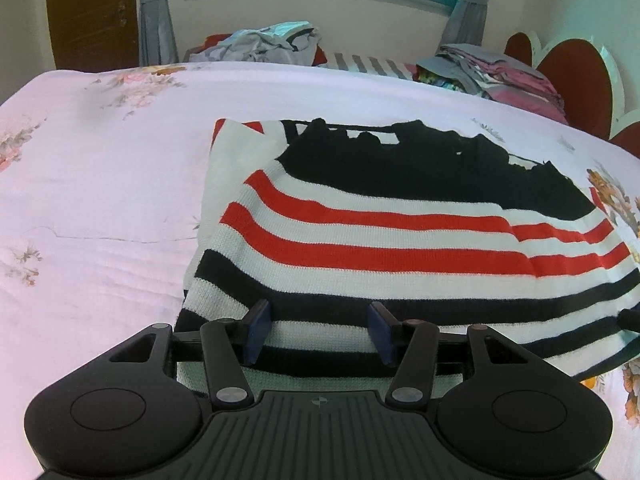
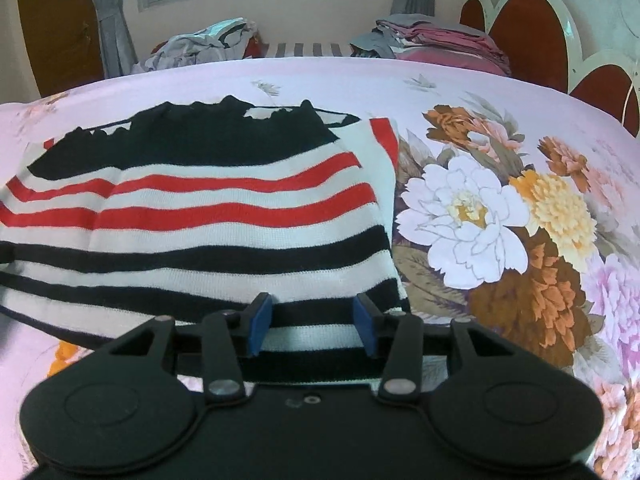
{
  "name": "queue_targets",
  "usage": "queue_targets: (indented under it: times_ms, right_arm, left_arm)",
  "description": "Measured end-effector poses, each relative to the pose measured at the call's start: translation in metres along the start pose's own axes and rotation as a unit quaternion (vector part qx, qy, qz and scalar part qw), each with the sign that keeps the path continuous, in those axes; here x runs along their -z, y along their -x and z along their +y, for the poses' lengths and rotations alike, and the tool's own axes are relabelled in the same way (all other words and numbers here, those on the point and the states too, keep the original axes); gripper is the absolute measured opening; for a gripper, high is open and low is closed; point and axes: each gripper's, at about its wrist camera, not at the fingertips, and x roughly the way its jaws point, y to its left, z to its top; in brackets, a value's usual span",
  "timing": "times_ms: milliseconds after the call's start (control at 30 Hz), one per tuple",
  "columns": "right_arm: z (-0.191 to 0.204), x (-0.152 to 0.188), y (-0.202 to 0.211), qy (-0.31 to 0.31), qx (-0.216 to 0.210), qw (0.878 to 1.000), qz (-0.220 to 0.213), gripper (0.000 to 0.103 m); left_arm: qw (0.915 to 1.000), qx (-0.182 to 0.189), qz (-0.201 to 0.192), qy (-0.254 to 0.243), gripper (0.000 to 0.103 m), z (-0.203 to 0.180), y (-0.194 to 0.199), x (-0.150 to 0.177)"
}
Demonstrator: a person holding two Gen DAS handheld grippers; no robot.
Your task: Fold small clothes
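A small knit sweater [image 1: 380, 232] with black, red and white stripes lies on the bed, folded into a rough rectangle, its sleeves tucked in. My left gripper [image 1: 318, 332] is open, its blue pads spread over the sweater's near left hem. The sweater also shows in the right wrist view [image 2: 208, 216]. My right gripper [image 2: 314, 328] is open, its blue pads spread over the near right hem. Whether either gripper touches the cloth I cannot tell.
The bed has a pink floral sheet [image 1: 100, 200] with large printed flowers [image 2: 500, 220] to the sweater's right. A loose heap of clothes [image 1: 264, 42] and a stack of folded clothes [image 1: 500, 74] lie at the far edge. A red-and-white headboard [image 2: 532, 32] stands at the right.
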Motion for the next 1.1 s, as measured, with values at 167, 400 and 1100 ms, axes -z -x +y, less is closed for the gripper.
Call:
queue_targets:
  times_ms: [167, 400, 1100]
  right_arm:
    - [0.015, -0.017, 0.014, 0.005, -0.049, 0.998, -0.025, 0.048]
    - [0.043, -0.049, 0.013, 0.029, -0.097, 0.994, -0.045, 0.053]
    - [0.119, -0.064, -0.030, 0.036, -0.097, 0.994, -0.020, 0.053]
  left_arm:
    - [0.9999, 0.007, 0.009, 0.012, 0.070, -0.001, 0.005, 0.000]
    - [0.9995, 0.004, 0.020, 0.025, 0.081, -0.007, 0.013, 0.003]
    - [0.9853, 0.068, 0.063, 0.143, 0.084, 0.046, 0.030, 0.050]
